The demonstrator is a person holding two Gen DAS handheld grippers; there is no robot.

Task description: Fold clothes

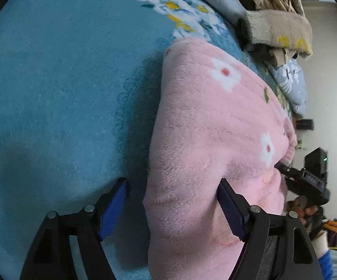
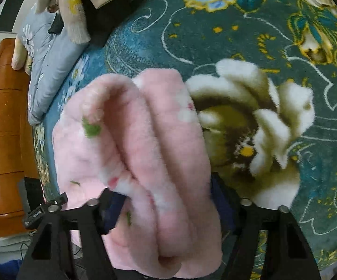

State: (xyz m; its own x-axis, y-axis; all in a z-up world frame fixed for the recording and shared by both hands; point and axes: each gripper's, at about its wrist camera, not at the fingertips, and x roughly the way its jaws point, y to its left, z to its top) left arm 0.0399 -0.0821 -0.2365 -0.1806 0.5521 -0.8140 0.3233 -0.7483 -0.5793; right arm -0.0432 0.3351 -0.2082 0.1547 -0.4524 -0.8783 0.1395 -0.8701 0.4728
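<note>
A pink fleece garment (image 1: 205, 126) with white flowers is folded into a thick bundle over the teal blanket (image 1: 51, 81). My left gripper (image 1: 173, 207) is open, its jaws wide apart; the bundle's near edge lies between them, against the right pad (image 1: 230, 210), with a gap to the left pad (image 1: 113, 210). In the right wrist view the same pink garment (image 2: 145, 151) is bunched in thick folds between my right gripper's (image 2: 166, 205) jaws, which press on it from both sides. The right gripper also shows in the left wrist view (image 1: 303, 182) at the bundle's far side.
A pile of other clothes (image 1: 278, 23) and a light blue floral pillow (image 1: 292, 81) lie at the bed's far edge. An orange wooden cabinet (image 2: 2, 140) stands beside the bed. The blanket carries a large white flower pattern (image 2: 261, 121).
</note>
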